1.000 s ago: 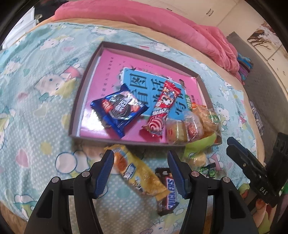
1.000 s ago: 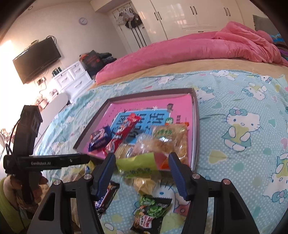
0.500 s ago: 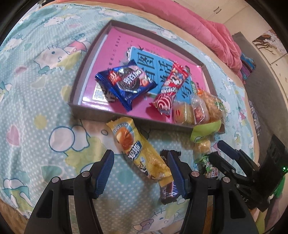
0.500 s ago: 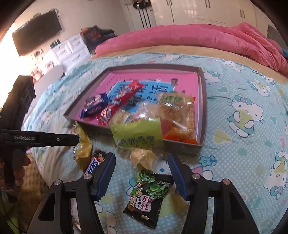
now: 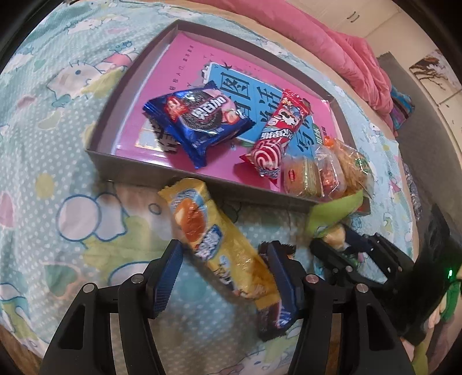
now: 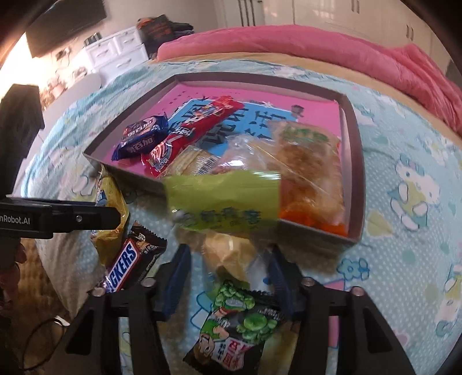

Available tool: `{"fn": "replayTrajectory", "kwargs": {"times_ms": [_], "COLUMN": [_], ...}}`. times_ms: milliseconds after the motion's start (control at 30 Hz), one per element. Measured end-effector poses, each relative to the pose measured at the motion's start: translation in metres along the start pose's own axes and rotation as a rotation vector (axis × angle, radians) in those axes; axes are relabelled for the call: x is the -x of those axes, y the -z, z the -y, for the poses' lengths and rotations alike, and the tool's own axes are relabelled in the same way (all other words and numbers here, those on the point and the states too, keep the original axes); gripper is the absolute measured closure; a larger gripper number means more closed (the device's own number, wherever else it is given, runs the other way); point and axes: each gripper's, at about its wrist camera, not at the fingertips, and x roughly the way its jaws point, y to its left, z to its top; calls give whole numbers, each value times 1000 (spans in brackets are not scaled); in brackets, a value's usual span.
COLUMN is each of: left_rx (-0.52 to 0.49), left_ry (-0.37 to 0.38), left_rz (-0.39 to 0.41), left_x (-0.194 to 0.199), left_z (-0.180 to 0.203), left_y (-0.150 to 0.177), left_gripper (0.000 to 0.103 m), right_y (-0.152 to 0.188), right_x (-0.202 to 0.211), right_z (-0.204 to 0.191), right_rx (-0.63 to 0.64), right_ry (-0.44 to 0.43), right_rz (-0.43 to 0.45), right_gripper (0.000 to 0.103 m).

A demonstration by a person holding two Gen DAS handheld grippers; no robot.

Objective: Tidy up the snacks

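Bedspread (image 5: 43,178) with the cartoon cat print is the work surface here, and it's pretty cluttered right at the near edge. Left gripper (image 5: 223,268) has its jaws spread wide around the long yellow cake packet (image 5: 213,239), which lies diagonally between the blue pads; can't tell if either pad actually touches it, so nothing's pinched. A Snickers bar (image 6: 127,262) sits just beside that packet, half under the left tool's right finger. Right gripper (image 6: 231,274) is also spread apart, straddling a clear bag with a green header (image 6: 222,202) that droops over the front wall of the tray, with a green pea snack pack (image 6: 239,323) lying low between its fingers. Further out is the grey-walled tray (image 5: 138,170) with its pink lining: the blue Oreo pack (image 5: 199,118) and a red roll packet (image 5: 277,129) sit mid-tray, cracker and pastry bags (image 6: 306,161) crowd the right front corner. The left and far parts of the tray floor are bare pink. Only the right view shows the white dresser (image 6: 115,49), dark TV (image 6: 66,23) and wardrobe doors (image 6: 332,11) past the pink duvet (image 6: 288,43); the left view shows wall pictures (image 5: 433,72) instead.
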Motion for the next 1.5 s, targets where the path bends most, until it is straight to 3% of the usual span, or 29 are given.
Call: {"fn": "replayTrajectory", "kwargs": {"times_ms": [100, 233, 333, 533, 800, 1033, 1500], "left_rx": [-23, -32, -19, -11, -36, -66, -117], "left_ry": [-18, -45, -51, 6, 33, 6, -42], "left_rz": [10, 23, 28, 67, 180, 253, 260], "left_x": [-5, -8, -6, 13, 53, 70, 46], "left_z": [9, 9, 2, -3, 4, 10, 27], "left_y": [0, -1, -2, -2, -13, -31, -52], "left_gripper": [42, 67, 79, 88, 90, 90, 90], "right_y": [-1, -3, -5, -10, -15, -24, -35], "right_x": [-1, 7, 13, 26, 42, 50, 53], "right_z": [-8, -15, -16, -12, -7, -3, 8], "right_rx": [43, 69, 65, 27, -13, -32, -72], "right_ry": [0, -22, -44, -100, -136, -151, -145], "right_rz": [7, 44, 70, 146, 230, 291, 343], "right_gripper": [61, 64, 64, 64, 64, 64, 64]}}
